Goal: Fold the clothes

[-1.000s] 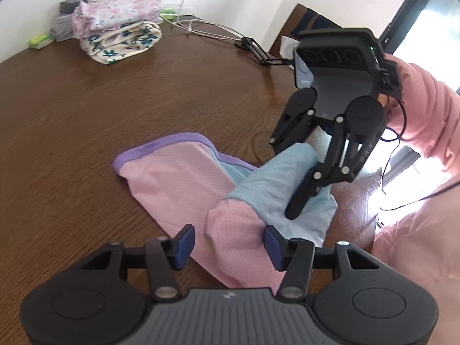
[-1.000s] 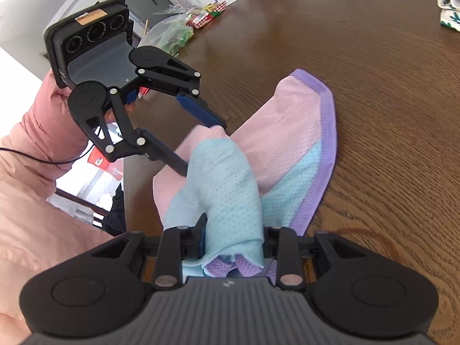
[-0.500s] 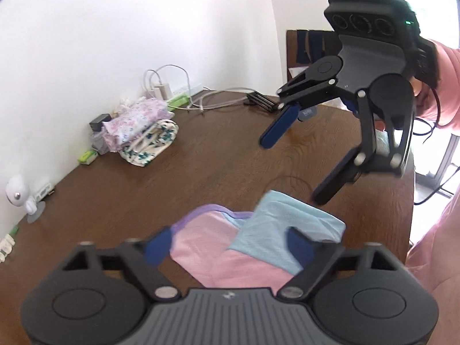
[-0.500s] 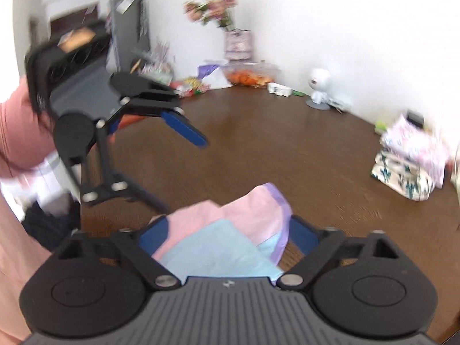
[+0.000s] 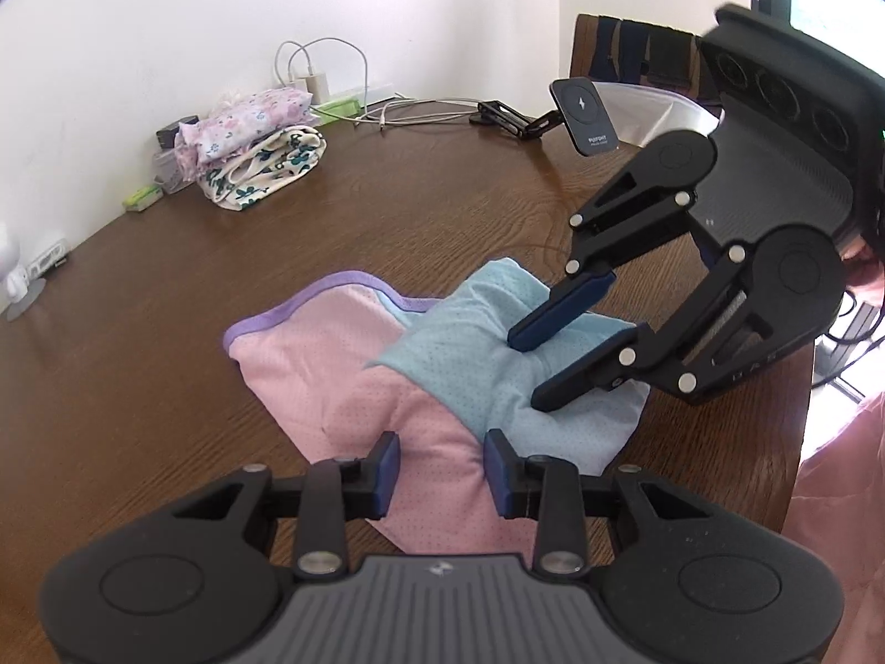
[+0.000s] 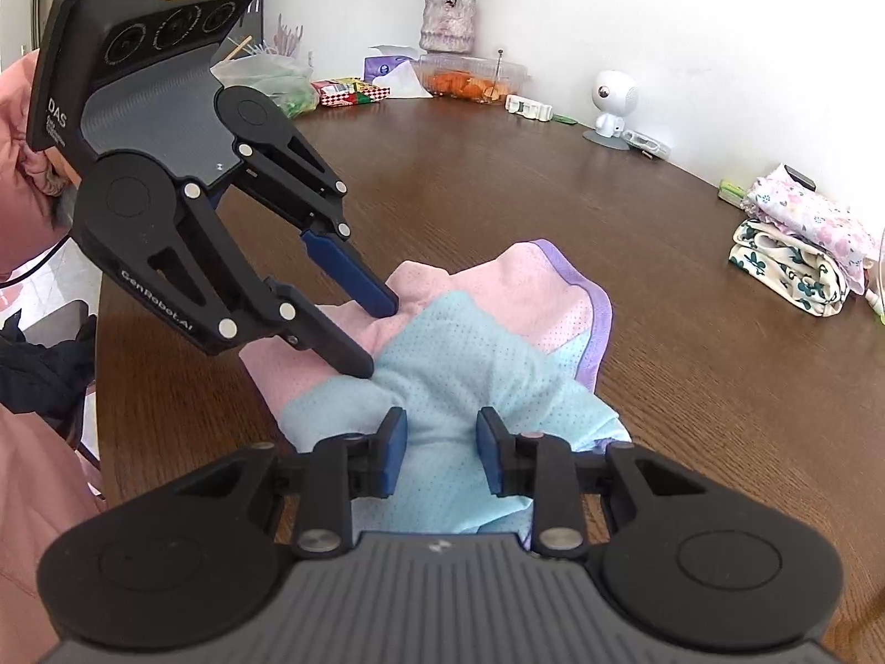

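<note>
Half a sec ago both grippers were held up off the cloth w/ jaws spread wide; now both are brought back down onto the garment (image 5: 354,365). The left gripper (image 5: 441,467) is set over the pink part, jaws part-closed, a ridge of pink cloth bunched between the pads but pads not seen pressed tight on it. The right gripper (image 6: 441,449) is set likewise over the light-blue panel, a hump of blue cloth between its pads, gap kept. In the left view the right gripper's fingertips (image 5: 539,326) are seen dug into the blue cloth, apart. So a fresh grasp is judged to be in hand, prob. for another fold or for lifting the piece; which one can't be told.

The garment is laid on the table (image 5: 442,205), close to the edge nearest the person, already doubled over: blue panel over pink, purple hem turned toward the table's middle. It's loosely folded, not neat.

Counts:
- Grippers: 2.
- Garment being worked: 1.
- Folded clothes stack (image 5: 254,146): 2 pcs, a floral pink one on a cream one w/ dark flowers, at the far edge by the wall.
- Phone stand (image 5: 586,116): 1, far edge.
- Chargers w/ white cables (image 5: 310,80): 2 seem plugged in, count unsure.
- Small white camera (image 6: 611,105): 1.
- Vase of flowers (image 6: 445,22): 1.
</note>
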A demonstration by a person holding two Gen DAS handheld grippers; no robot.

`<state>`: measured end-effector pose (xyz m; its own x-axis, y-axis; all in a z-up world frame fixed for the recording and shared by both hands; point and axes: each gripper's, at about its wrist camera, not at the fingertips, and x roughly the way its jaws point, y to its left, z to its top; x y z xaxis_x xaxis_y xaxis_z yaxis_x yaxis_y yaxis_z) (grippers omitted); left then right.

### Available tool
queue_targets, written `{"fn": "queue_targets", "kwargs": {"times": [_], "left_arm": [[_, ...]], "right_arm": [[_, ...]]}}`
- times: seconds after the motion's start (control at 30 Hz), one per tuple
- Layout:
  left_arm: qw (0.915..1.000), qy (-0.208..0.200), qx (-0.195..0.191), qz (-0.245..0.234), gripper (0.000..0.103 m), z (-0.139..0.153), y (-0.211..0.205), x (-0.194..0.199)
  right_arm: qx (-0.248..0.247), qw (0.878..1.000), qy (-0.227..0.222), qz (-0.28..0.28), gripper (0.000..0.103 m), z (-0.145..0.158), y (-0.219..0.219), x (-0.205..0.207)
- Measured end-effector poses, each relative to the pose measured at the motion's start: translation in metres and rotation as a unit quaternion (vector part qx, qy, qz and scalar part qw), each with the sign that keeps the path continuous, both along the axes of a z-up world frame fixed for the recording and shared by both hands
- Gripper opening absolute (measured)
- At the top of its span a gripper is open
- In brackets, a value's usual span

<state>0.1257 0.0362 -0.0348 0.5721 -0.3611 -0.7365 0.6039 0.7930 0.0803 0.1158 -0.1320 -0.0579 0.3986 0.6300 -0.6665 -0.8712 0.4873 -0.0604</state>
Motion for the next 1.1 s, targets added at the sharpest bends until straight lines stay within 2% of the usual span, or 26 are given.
{"fn": "queue_targets", "kwargs": {"times": [0.13, 0.17, 0.2, 0.23, 0.27, 0.3, 0.33, 0.37, 0.47, 0.6, 0.7, 0.77, 0.93, 1.0, 1.1], "left_arm": [[0.9999, -0.003, -0.008, 0.007, 0.032, 0.005, 0.001, 0.0], [0.9998, -0.01, -0.013, 0.01, 0.038, 0.01, 0.002, -0.003], [0.9994, -0.023, -0.022, 0.011, 0.05, 0.019, 0.004, -0.007], [0.9985, -0.04, -0.033, 0.013, 0.057, 0.028, 0.006, -0.013], [0.9972, -0.058, -0.044, 0.016, 0.073, 0.038, 0.008, -0.02], [0.9953, -0.08, -0.052, 0.019, 0.086, 0.047, 0.009, -0.028], [0.9941, -0.094, -0.05, 0.021, 0.091, 0.052, 0.007, -0.036], [0.993, -0.106, -0.047, 0.022, 0.092, 0.056, 0.006, -0.043], [0.9895, -0.136, -0.04, 0.03, 0.095, 0.065, 0.0, -0.064], [0.9873, -0.141, -0.038, 0.062, 0.102, 0.051, -0.01, -0.084], [0.9837, -0.147, -0.035, 0.097, 0.103, 0.036, -0.02, -0.099], [0.9808, -0.139, -0.057, 0.125, 0.103, 0.029, -0.022, -0.103], [0.98, -0.129, -0.066, 0.136, 0.103, 0.027, -0.022, -0.106], [0.9797, -0.126, -0.069, 0.14, 0.103, 0.026, -0.023, -0.107], [0.9818, -0.124, -0.052, 0.134, 0.103, 0.025, -0.024, -0.105]], "right_arm": [[-0.001, 1.0, -0.007, -0.003, 0.029, -0.003, 0.001, 0.0], [-0.002, 1.0, -0.01, -0.002, 0.034, 0.0, 0.001, 0.0], [0.005, 1.0, -0.013, -0.002, 0.04, 0.005, -0.001, -0.002], [0.017, 1.0, -0.021, -0.003, 0.061, 0.012, -0.005, -0.005], [0.028, 0.999, -0.033, -0.004, 0.083, 0.02, -0.009, -0.01], [0.04, 0.998, -0.045, -0.005, 0.089, 0.028, -0.013, -0.016], [0.049, 0.997, -0.057, -0.005, 0.094, 0.036, -0.017, -0.022], [0.052, 0.996, -0.066, -0.006, 0.101, 0.041, -0.02, -0.028], [0.059, 0.995, -0.079, -0.019, 0.103, 0.05, -0.027, -0.042], [0.064, 0.994, -0.078, -0.036, 0.103, 0.043, -0.033, -0.057], [0.074, 0.993, -0.068, -0.059, 0.103, 0.031, -0.036, -0.063], [0.086, 0.992, -0.056, -0.079, 0.103, 0.025, -0.037, -0.065], [0.095, 0.989, -0.047, -0.104, 0.103, 0.019, -0.041, -0.066], [0.091, 0.989, -0.053, -0.1, 0.103, 0.018, -0.041, -0.067], [0.073, 0.99, -0.076, -0.09, 0.103, 0.017, -0.04, -0.067]]}}
